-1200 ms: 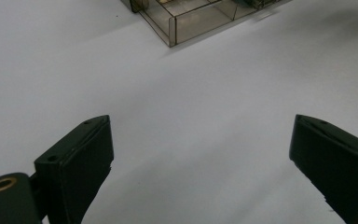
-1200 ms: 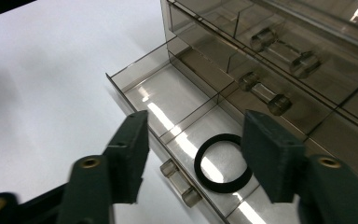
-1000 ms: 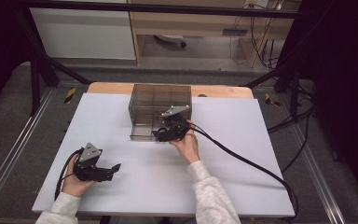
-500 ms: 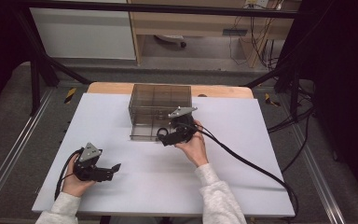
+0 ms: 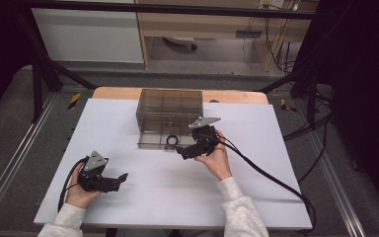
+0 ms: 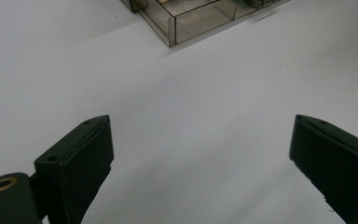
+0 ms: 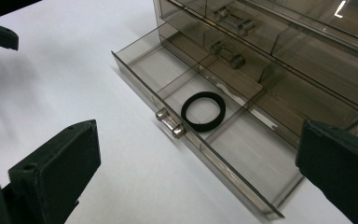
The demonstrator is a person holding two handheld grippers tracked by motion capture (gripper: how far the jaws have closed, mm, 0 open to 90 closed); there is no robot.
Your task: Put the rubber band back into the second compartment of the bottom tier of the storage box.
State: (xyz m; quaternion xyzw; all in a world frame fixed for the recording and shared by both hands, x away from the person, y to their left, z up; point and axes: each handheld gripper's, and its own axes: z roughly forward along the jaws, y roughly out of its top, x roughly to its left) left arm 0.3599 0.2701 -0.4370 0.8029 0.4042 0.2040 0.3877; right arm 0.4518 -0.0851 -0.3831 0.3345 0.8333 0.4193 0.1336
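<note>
A smoky clear drawer box (image 5: 170,106) stands at the table's far middle with its bottom drawer (image 5: 154,143) pulled out. A black ring (image 5: 171,140) lies flat in that drawer's middle compartment (image 7: 203,111), behind the small clear knob (image 7: 170,125). My right gripper (image 5: 180,150) hovers just right of the drawer's front. Its jaws have just been opening and stand wide apart (image 7: 199,128) with nothing between them. My left gripper (image 5: 122,177) rests at the front left, open and empty (image 6: 201,119), pointing towards the box (image 6: 186,18).
The white table top (image 5: 256,197) has free room in front of and beside the box. A black cable (image 5: 271,175) trails from the right gripper to the table's right front corner. The box's upper drawers (image 7: 279,32) are closed.
The right gripper has drawn back from over the open drawer, to the right and towards the person, and the black ring now shows in the drawer. The left gripper has stayed still.
</note>
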